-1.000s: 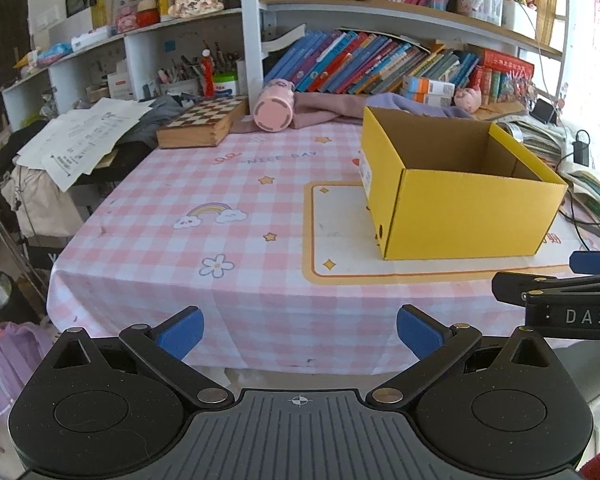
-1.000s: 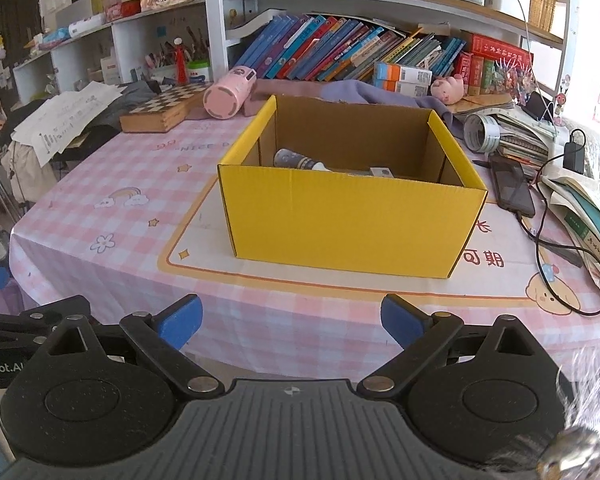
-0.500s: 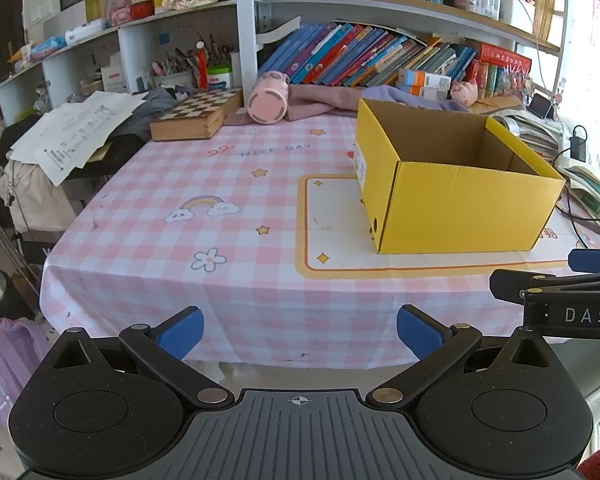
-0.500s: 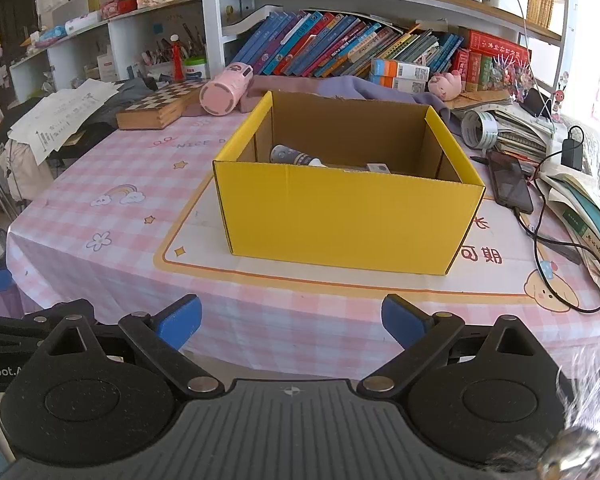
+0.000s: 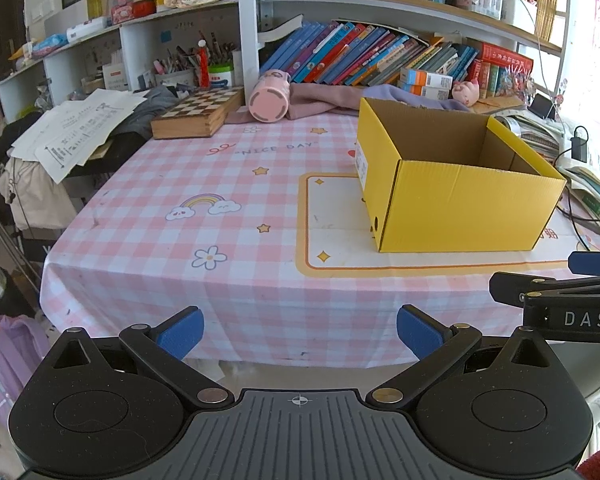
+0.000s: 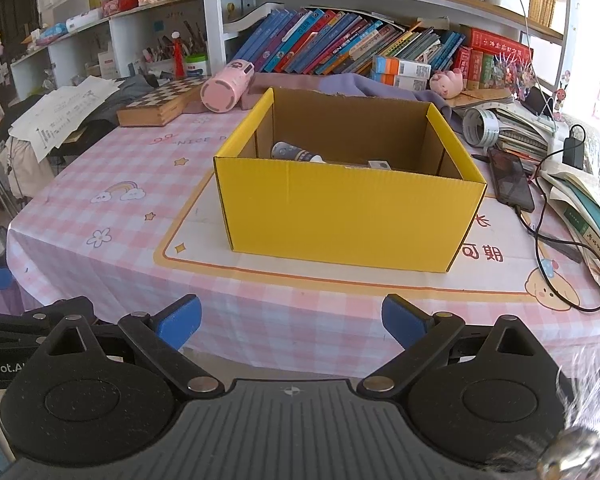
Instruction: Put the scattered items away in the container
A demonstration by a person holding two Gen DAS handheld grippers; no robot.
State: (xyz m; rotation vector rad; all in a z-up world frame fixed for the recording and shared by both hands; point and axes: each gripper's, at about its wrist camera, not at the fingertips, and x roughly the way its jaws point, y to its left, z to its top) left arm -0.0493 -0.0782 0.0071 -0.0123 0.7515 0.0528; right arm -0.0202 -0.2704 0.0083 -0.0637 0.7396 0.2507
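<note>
Both grippers, left gripper (image 5: 299, 327) and right gripper (image 6: 291, 319), drawn back off the table edge since a second ago, fingers apart, empty. Yellow cardboard box (image 6: 348, 216) on the mat, holding a small bottle (image 6: 294, 152). Probably finished tidying.

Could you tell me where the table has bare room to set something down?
The widest bare patch is the pink checked cloth left of the yellow box, bordered at the back by the chessboard and pink cup. A bare strip also runs in front of the box. To the box's right it is crowded: phone, cable, books.
</note>
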